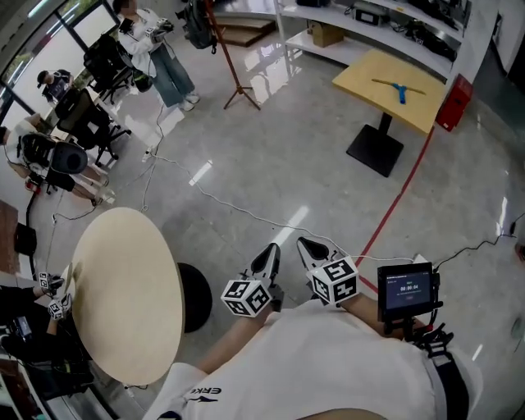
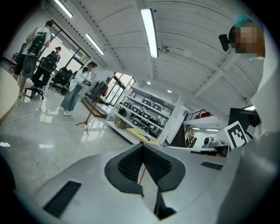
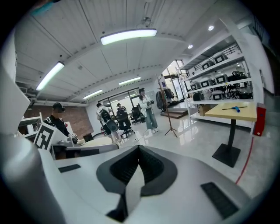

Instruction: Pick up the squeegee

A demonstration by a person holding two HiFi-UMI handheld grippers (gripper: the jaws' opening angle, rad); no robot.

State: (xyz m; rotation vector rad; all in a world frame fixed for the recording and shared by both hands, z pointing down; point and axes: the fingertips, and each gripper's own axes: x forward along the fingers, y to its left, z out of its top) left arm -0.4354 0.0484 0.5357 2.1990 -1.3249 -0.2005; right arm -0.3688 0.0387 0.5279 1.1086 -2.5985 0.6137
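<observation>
The squeegee [image 1: 399, 89] is blue with a long dark blade, and it lies flat on a yellow square table [image 1: 373, 70] far across the floor at the upper right. It appears small in the left gripper view [image 2: 147, 138] and in the right gripper view [image 3: 234, 107]. My left gripper [image 1: 269, 256] and right gripper [image 1: 310, 246] are held side by side close to my body, pointing toward that table, well short of it. Both grippers, left [image 2: 142, 147] and right [image 3: 138, 148], have their jaws together at the tips with nothing between them.
A round beige table [image 1: 123, 287] and a black stool base [image 1: 195, 297] stand at my left. A red line [image 1: 402, 193] and loose cables [image 1: 238, 209] cross the glossy floor. A tripod [image 1: 236, 78], shelves [image 1: 385, 25], a red box [image 1: 454, 102] and people [image 1: 152, 45] are farther off.
</observation>
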